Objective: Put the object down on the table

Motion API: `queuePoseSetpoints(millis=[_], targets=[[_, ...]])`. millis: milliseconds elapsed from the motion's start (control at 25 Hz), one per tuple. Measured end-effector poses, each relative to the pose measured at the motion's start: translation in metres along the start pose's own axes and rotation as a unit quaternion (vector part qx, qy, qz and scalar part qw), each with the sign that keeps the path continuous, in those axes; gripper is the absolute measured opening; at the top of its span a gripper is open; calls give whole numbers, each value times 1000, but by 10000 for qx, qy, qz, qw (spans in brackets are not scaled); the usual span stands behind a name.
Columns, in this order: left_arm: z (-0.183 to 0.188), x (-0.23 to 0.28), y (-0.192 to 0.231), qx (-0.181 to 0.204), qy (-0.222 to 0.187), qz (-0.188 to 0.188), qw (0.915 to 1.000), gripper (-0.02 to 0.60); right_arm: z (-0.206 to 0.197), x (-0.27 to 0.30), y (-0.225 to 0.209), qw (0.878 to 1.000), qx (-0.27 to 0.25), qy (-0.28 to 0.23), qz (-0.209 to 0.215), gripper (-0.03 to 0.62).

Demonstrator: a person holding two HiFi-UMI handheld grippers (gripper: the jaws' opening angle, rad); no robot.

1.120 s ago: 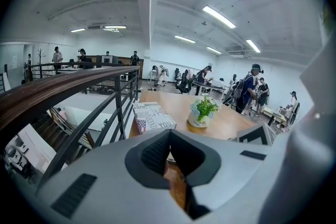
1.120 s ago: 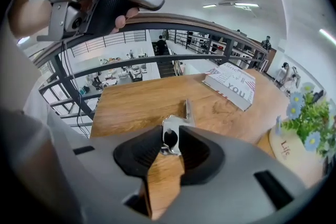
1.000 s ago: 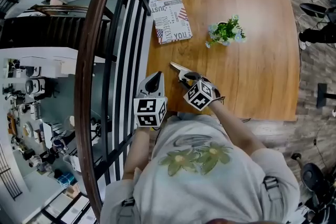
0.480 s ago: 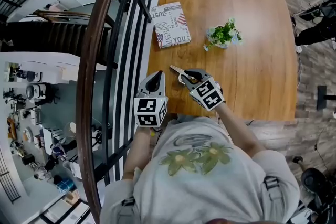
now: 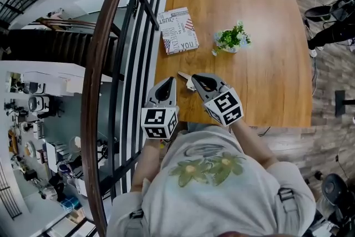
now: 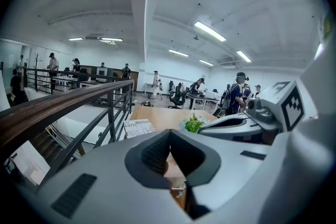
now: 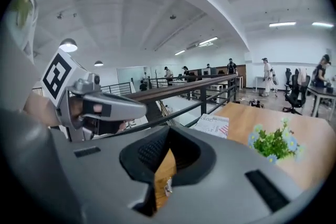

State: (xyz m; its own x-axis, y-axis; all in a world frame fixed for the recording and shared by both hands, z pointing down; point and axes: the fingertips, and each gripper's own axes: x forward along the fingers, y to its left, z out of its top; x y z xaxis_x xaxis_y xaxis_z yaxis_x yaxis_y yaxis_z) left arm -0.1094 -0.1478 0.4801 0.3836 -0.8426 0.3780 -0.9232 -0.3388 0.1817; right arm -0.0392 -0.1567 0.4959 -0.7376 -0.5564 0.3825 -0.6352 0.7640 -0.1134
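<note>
The object (image 5: pixel 184 78) is seen lying on the table (image 5: pixel 266 58) near its front edge, just ahead of the right gripper (image 5: pixel 197 82); whether they touch cannot be told. That gripper is held low and angled forward and leftward, its fingers closed together on nothing. The left gripper (image 5: pixel 166 82) is held alongside at the table's edge, pointed forward, fingers likewise together.

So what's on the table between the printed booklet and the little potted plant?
Nothing. In the head view the stretch of table between the booklet and the plant is bare wood.
</note>
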Motion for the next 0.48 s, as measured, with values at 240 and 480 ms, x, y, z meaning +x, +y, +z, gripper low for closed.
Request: queuePoseSetpoints(millis=[240,480], targets=[[4,-9,-12,7,-87,-71,9999,14,23,-22,5,9992,31,-363,-152,6],[6,-13,-20,28,-150,-113,9998,14,24,-32,9,9993,0,-355,-143,5]])
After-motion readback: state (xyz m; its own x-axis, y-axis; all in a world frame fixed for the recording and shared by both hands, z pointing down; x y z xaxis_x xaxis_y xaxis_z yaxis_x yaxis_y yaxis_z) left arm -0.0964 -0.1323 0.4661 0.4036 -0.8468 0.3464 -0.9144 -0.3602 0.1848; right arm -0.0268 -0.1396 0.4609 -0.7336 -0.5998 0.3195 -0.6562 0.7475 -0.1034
